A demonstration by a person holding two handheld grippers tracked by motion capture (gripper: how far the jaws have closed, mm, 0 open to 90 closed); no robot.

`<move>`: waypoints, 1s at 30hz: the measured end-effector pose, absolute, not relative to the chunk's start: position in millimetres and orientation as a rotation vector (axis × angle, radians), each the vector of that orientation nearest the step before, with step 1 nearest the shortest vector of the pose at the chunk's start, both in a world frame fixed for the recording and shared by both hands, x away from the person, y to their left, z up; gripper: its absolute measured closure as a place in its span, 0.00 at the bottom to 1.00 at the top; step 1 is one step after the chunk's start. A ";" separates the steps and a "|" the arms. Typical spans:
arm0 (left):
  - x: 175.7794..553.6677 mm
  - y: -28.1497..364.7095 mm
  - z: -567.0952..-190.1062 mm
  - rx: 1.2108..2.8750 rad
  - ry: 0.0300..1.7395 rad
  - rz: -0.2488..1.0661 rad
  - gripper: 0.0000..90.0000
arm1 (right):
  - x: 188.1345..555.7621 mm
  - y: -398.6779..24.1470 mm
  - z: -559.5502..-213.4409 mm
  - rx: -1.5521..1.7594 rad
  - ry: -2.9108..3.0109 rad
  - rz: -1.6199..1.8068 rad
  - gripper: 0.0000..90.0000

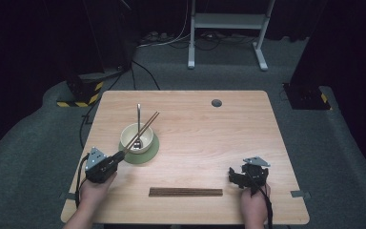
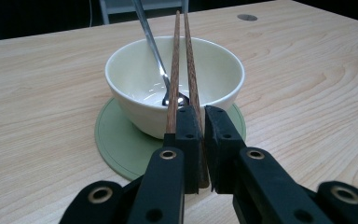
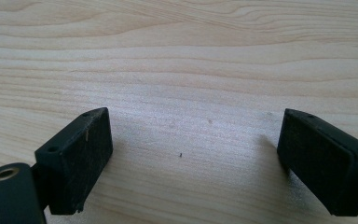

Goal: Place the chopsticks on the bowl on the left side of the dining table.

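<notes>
Gripping a pair of brown wooden chopsticks [image 2: 182,70] near their lower ends, the left gripper [image 1: 119,156] has its jaws pressed tight on them. In the left gripper view the chopsticks rise from the jaws and lie across the rim of a cream bowl [image 2: 135,93]. Their far tips point toward 1 o'clock in the high view, past the bowl. A metal spoon [image 2: 154,51] stands inside the bowl, with its handle leaning toward 12 o'clock. The bowl sits on a round green coaster [image 2: 112,140], at about 9 o'clock on the wooden table [image 1: 209,138]. The right gripper [image 1: 242,173] rests near 4 o'clock on the table, its jaws spread wide with only bare wood between them. A dark wooden chopstick rest [image 1: 186,192] lies flat at 6 o'clock, between the two hands.
</notes>
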State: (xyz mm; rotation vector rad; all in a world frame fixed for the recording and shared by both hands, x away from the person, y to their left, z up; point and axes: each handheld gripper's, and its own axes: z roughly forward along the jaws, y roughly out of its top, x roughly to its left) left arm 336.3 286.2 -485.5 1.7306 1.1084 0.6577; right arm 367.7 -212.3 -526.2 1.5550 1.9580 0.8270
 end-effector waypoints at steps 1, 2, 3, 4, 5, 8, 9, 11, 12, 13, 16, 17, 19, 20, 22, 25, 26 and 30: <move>336.3 285.8 -485.7 1.733 1.109 0.655 0.93 | 367.7 -212.3 -526.2 1.555 1.958 0.827 0.11; 336.6 285.2 -486.0 1.739 1.107 0.656 0.93 | 367.7 -212.3 -526.2 1.555 1.958 0.827 0.11; 336.6 285.1 -485.9 1.745 1.103 0.661 0.93 | 367.7 -212.3 -526.2 1.555 1.958 0.827 0.11; 336.5 284.9 -486.0 1.747 1.103 0.663 0.93 | 367.7 -212.3 -526.2 1.555 1.958 0.827 0.11; 336.5 284.9 -486.0 1.747 1.103 0.663 0.93 | 367.7 -212.3 -526.2 1.555 1.958 0.827 0.11; 336.6 283.7 -486.4 1.751 1.097 0.668 0.91 | 367.6 -212.0 -526.2 1.558 1.956 0.828 0.11; 335.6 284.3 -485.2 1.764 1.099 0.657 0.90 | 367.6 -212.0 -526.2 1.558 1.956 0.828 0.11; 335.5 283.8 -485.0 1.746 1.094 0.669 0.87 | 367.6 -212.0 -526.2 1.558 1.956 0.828 0.11; 334.6 283.9 -484.0 1.738 1.094 0.673 0.86 | 367.6 -212.0 -526.2 1.558 1.956 0.828 0.11; 334.6 283.9 -484.0 1.738 1.094 0.673 0.84 | 367.6 -212.0 -526.2 1.558 1.956 0.828 0.11; 330.1 286.0 -477.3 1.694 1.069 0.699 0.77 | 367.6 -212.0 -526.2 1.557 1.956 0.828 0.11; 329.1 286.5 -475.9 1.679 1.075 0.711 0.74 | 367.6 -212.0 -526.2 1.557 1.956 0.828 0.11; 328.3 289.3 -474.1 1.664 1.078 0.723 0.67 | 367.5 -211.9 -526.2 1.558 1.957 0.828 0.11; 328.1 290.7 -473.9 1.656 1.086 0.729 0.64 | 367.5 -211.9 -526.2 1.558 1.957 0.828 0.11; 328.6 294.1 -474.0 1.655 1.098 0.732 0.57 | 367.5 -211.9 -526.2 1.558 1.956 0.828 0.11; 330.3 297.1 -476.7 1.657 1.139 0.727 0.47 | 367.5 -211.9 -526.2 1.558 1.957 0.828 0.11; 330.3 297.1 -476.7 1.657 1.139 0.727 0.45 | 367.5 -211.9 -526.2 1.558 1.956 0.829 0.11; 333.9 299.0 -484.3 1.684 1.170 0.694 0.42 | 367.5 -211.9 -526.2 1.558 1.957 0.829 0.11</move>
